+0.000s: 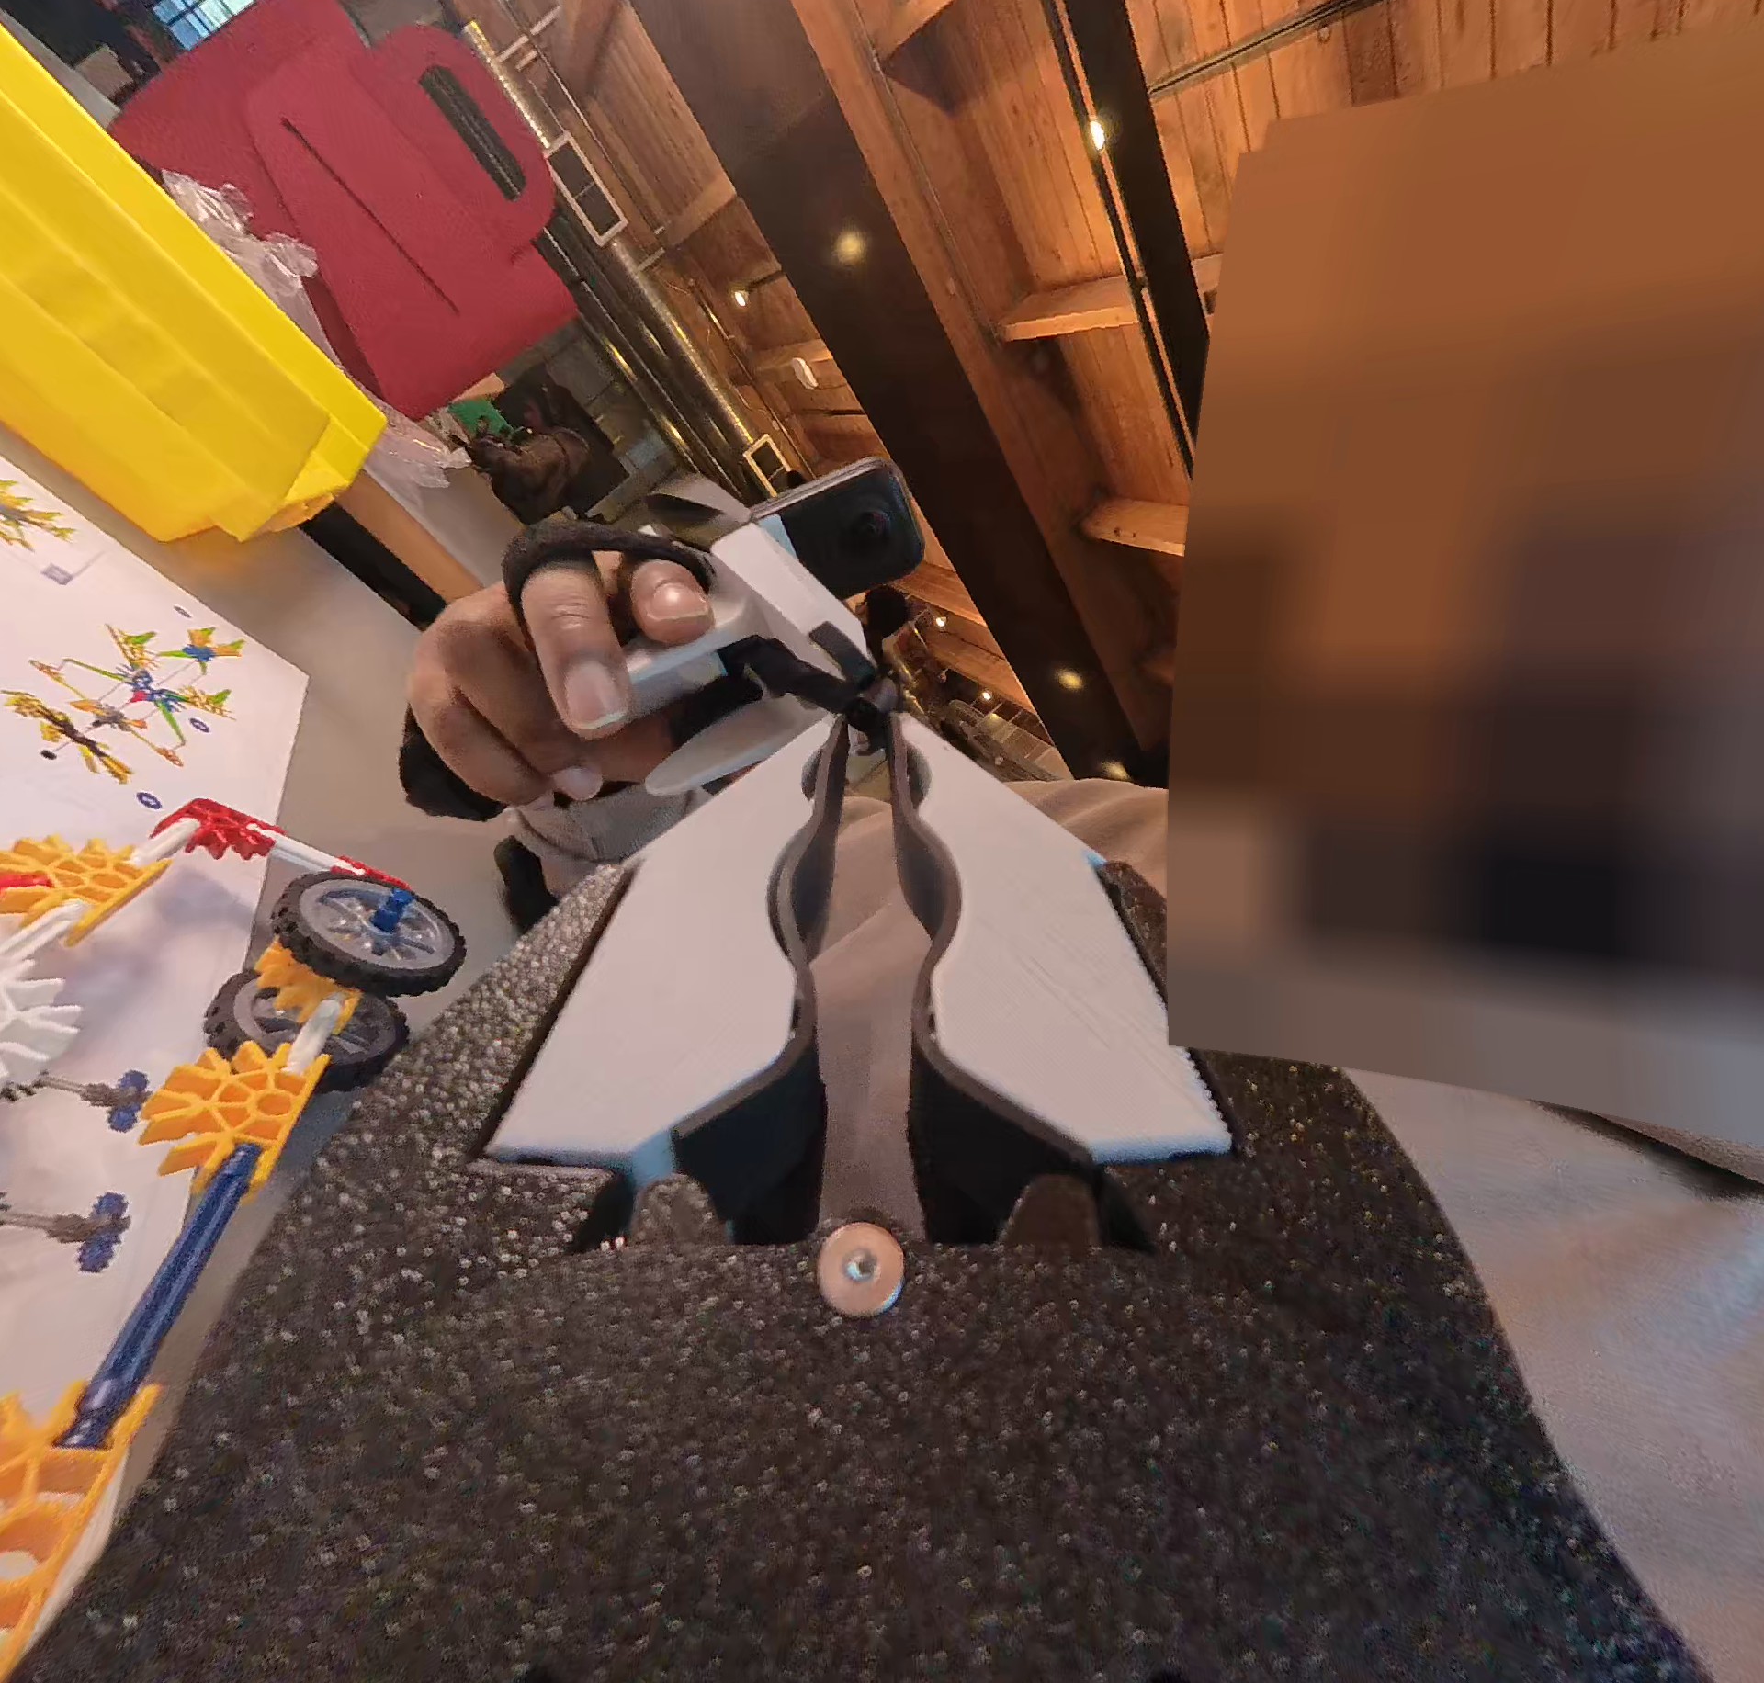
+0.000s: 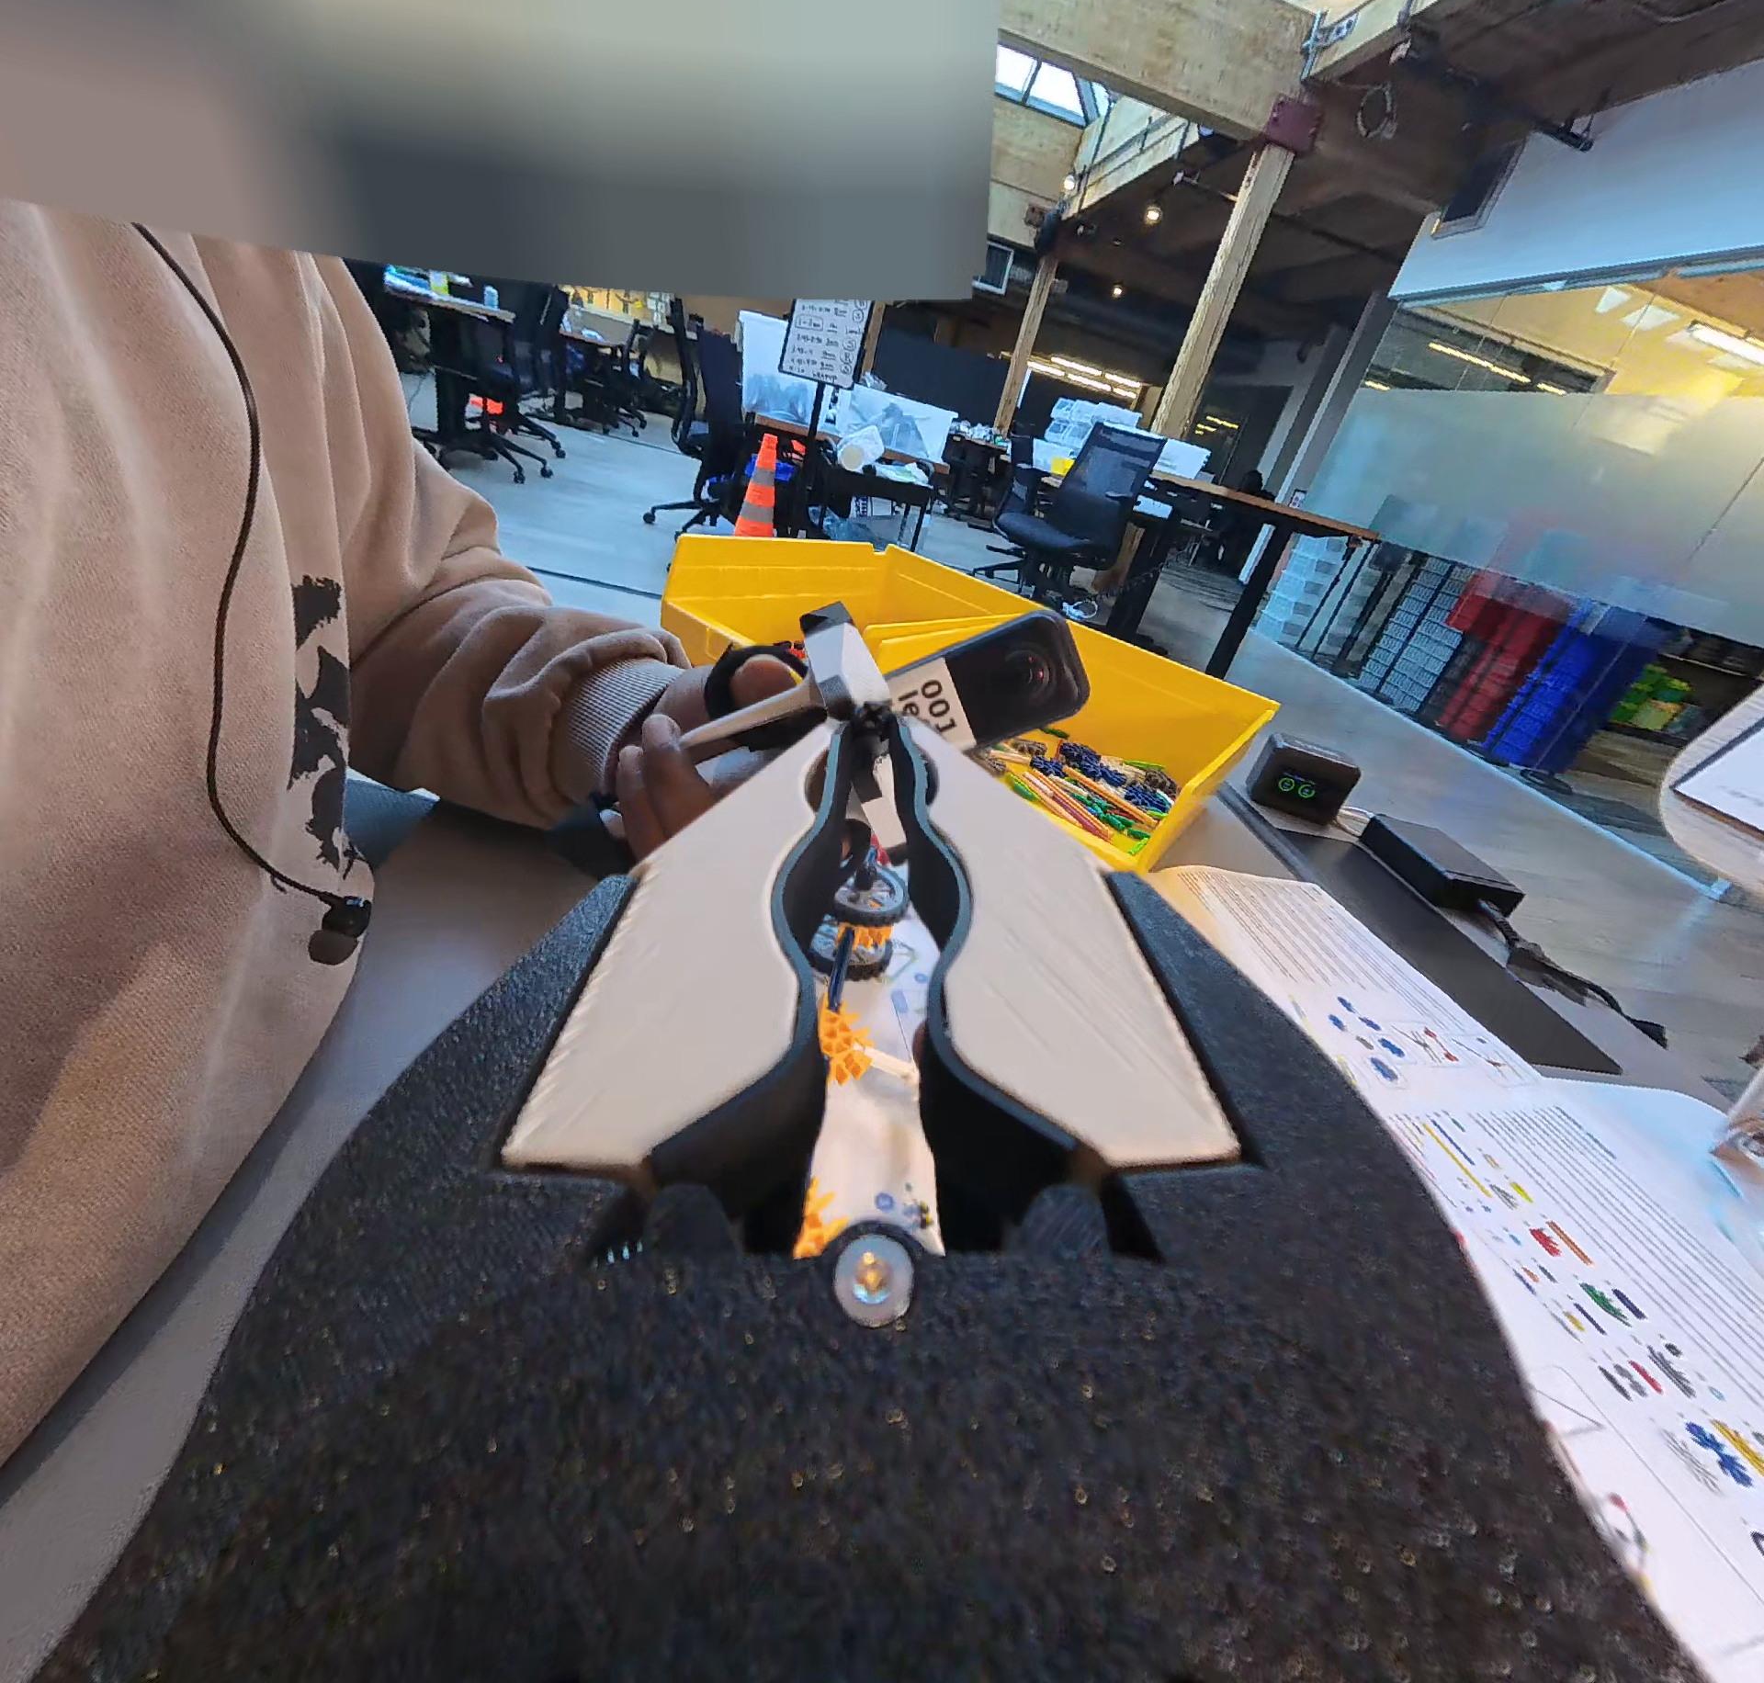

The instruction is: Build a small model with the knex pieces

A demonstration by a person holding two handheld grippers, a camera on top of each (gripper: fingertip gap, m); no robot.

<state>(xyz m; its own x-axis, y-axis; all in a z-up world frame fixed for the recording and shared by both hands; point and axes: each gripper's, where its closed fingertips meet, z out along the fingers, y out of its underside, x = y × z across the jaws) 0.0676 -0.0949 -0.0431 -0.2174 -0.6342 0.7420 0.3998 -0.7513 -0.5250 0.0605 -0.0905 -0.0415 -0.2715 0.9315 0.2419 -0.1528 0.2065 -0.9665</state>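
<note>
My left gripper [image 1: 865,716] and right gripper [image 2: 869,726] meet tip to tip above the table. Both are shut on the same small black construction piece [image 1: 867,697], which also shows in the right wrist view [image 2: 869,716]. A hand [image 1: 535,683] holds the right gripper, and a hand [image 2: 668,759] holds the left one. A toy model [image 1: 286,1017] of yellow connectors, a blue rod and two black wheels lies on an instruction sheet [image 1: 115,759] below left. I also see part of the model between my right fingers [image 2: 854,921].
A yellow bin [image 1: 143,349] stands at the table's far side; in the right wrist view the bin [image 2: 1212,711] holds several coloured rods and connectors. A person in a beige sweatshirt [image 2: 143,683] sits close. A black box [image 2: 1303,778] and a black power brick [image 2: 1441,864] lie at right. Less than 4 cm separates the two grippers' tips. The toy model [image 1: 286,1017] is about 15 centimetres from both grippers' fingertips.
</note>
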